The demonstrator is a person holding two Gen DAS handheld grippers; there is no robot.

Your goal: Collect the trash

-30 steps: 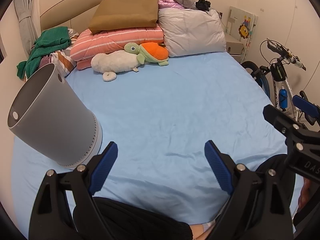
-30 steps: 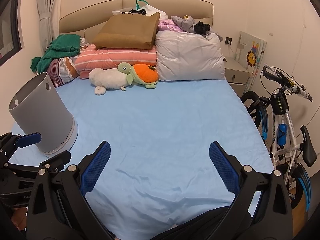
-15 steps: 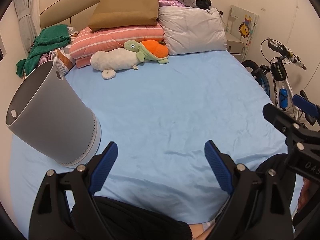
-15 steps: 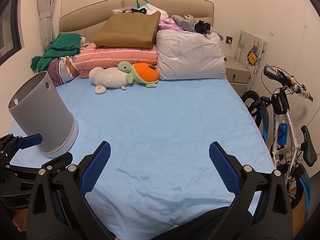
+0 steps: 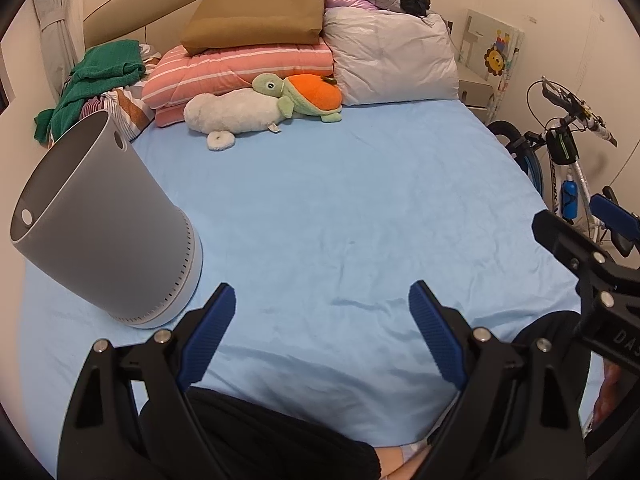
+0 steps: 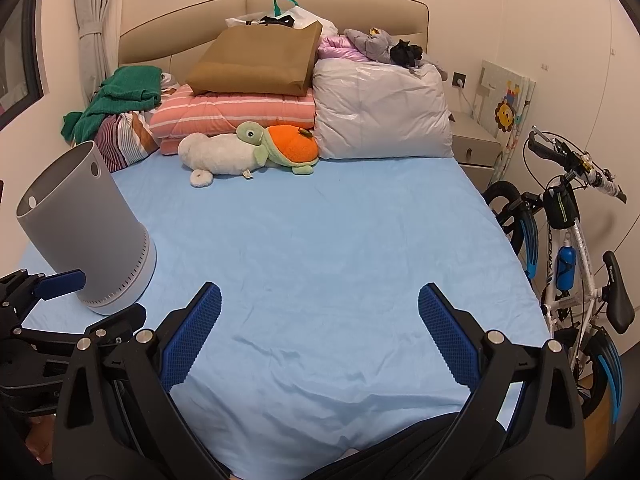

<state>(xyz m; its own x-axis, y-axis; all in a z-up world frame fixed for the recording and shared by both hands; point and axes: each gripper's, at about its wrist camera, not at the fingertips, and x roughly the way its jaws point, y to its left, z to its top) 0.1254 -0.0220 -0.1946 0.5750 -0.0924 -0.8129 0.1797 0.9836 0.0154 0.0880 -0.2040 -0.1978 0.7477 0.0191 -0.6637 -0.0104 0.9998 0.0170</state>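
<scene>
A grey round trash bin (image 5: 108,224) stands on the blue bed sheet (image 5: 340,208) at the left; it also shows in the right wrist view (image 6: 86,228). My left gripper (image 5: 322,304) is open and empty, just right of the bin's base. My right gripper (image 6: 320,304) is open and empty over the near middle of the bed. I see no loose trash on the sheet. The right gripper's arm shows at the right of the left wrist view (image 5: 592,272), and the left gripper shows at the lower left of the right wrist view (image 6: 48,292).
At the head of the bed lie a white and a green-orange plush toy (image 6: 256,148), a striped pink quilt (image 6: 236,114), a brown bag (image 6: 256,60), a white pillow (image 6: 380,116) and green clothes (image 6: 120,96). A bicycle (image 6: 568,232) stands right of the bed.
The left wrist view has shifted slightly, so the bin sits a little lower and nearer. Both grippers stay open. Nothing on the bed has moved.
</scene>
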